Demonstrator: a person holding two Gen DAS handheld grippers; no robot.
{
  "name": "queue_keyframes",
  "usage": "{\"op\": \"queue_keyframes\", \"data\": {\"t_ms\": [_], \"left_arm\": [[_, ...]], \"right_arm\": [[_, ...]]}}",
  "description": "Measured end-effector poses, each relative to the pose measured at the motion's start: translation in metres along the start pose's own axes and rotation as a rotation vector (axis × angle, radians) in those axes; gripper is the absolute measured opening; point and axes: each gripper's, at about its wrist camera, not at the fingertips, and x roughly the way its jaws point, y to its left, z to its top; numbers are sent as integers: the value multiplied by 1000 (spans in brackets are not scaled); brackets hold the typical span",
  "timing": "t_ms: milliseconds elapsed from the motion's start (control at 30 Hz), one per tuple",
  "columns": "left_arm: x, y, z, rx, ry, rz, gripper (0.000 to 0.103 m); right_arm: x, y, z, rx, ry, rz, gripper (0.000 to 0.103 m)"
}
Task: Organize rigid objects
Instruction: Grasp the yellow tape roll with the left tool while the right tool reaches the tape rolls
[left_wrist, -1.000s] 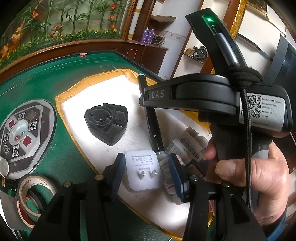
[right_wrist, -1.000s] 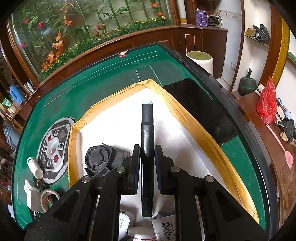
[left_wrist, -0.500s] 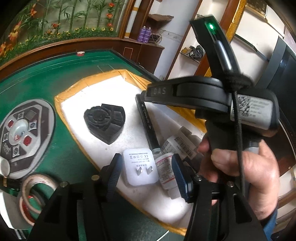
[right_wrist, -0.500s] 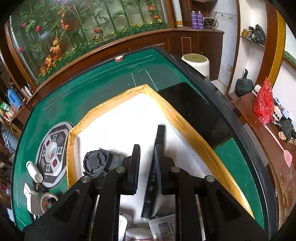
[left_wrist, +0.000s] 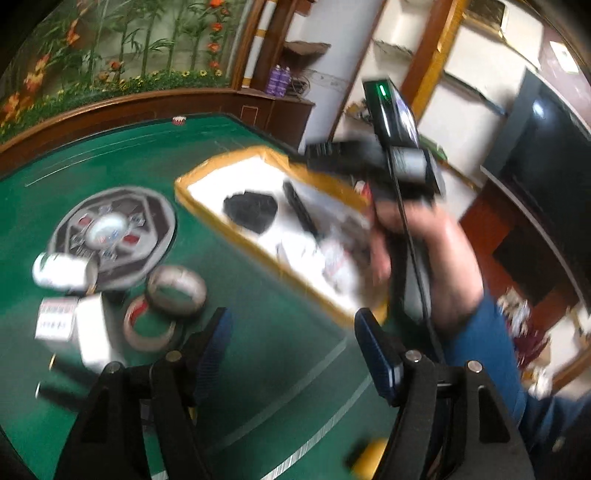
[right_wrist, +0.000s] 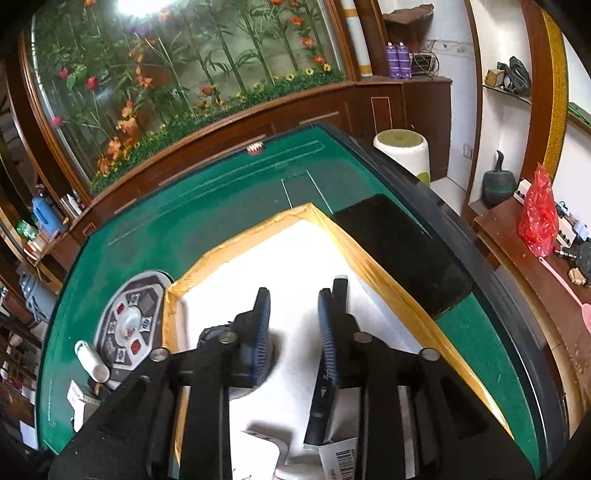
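Observation:
A white tray (right_wrist: 388, 280) with a yellow taped rim lies on the green felt table. My right gripper (right_wrist: 294, 332) hovers over it with its jaws opening and only bare tray between the pads. A black marker (right_wrist: 319, 410) lies on the tray just outside the right finger. A black heart-shaped part (right_wrist: 210, 332) sits behind the left finger, and a white plug adapter (right_wrist: 258, 454) lies near the bottom edge. In the blurred left wrist view my left gripper (left_wrist: 293, 339) hangs over bare felt short of the tray (left_wrist: 192, 199), jaws opening and empty. A hand holds the right gripper (left_wrist: 399, 166) over the tray.
On the felt left of the tray lie two tape rolls (left_wrist: 177, 288), a white bottle (left_wrist: 62, 271), a white box (left_wrist: 77, 325) and a round control panel (left_wrist: 110, 229). A labelled white bottle (right_wrist: 336, 458) lies at the tray's near end. A black panel (right_wrist: 399, 251) borders the tray's right.
My right gripper let go of the black marker, which now lies beside its right finger. My left gripper pulled back off the tray to the felt, away from the plug adapter, its jaws wider.

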Motion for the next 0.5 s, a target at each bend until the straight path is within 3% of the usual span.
{"op": "queue_keyframes", "data": {"t_ms": [100,200,400,500], "left_arm": [[-12,-7,-30,52,29,-45,69],[-17,-21,-52,121,47,-43,69],[-18,-39,-68,181,86,-125,69],[-13,-43,-71,173,103,-141,78]], "right_arm": [[-10,4,0,-9,-49,40,27],[-28,12,-2,-35,-119,101,27],[-77,14,-34,-10,-176,228,27],[-105,11,-54,-43,-225,217,30]]}}
